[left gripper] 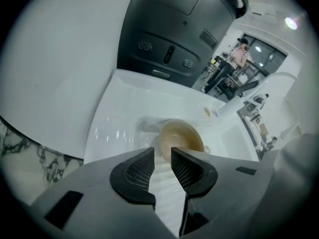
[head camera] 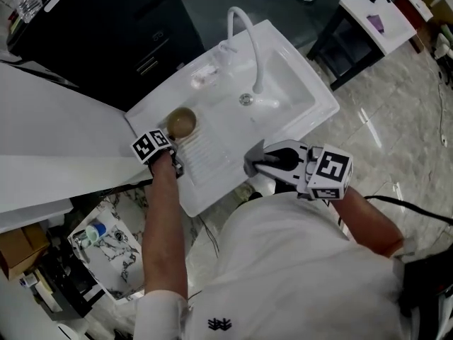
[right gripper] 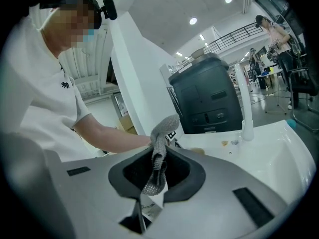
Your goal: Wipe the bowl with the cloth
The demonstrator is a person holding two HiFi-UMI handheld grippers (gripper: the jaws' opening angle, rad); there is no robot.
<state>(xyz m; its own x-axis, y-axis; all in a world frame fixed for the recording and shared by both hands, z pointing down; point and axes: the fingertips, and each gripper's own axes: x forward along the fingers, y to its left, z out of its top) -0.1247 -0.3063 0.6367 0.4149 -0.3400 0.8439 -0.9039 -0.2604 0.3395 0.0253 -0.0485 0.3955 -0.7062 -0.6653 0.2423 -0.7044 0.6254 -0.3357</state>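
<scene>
The tan bowl (head camera: 181, 122) sat on the ribbed drainboard (head camera: 207, 154) of the white sink (head camera: 301, 105), left of the basin and its 1 curved faucet (head camera: 249, 44). The left gripper (left gripper: 162, 159) hung just on the bowl's near side, its 2 jaws apart with nothing between them. The right gripper (right gripper: 158, 172), by the sink's front edge, was clamped on the grey cloth (right gripper: 160, 133). A dark cabinet (head camera: 120, 27) stood beyond the sink.

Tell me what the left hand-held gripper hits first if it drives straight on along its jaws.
Most likely the bowl, lying just past the open jaws of the left hand-held gripper. The ribbed drainboard beneath could come first, since depth is unclear.
</scene>
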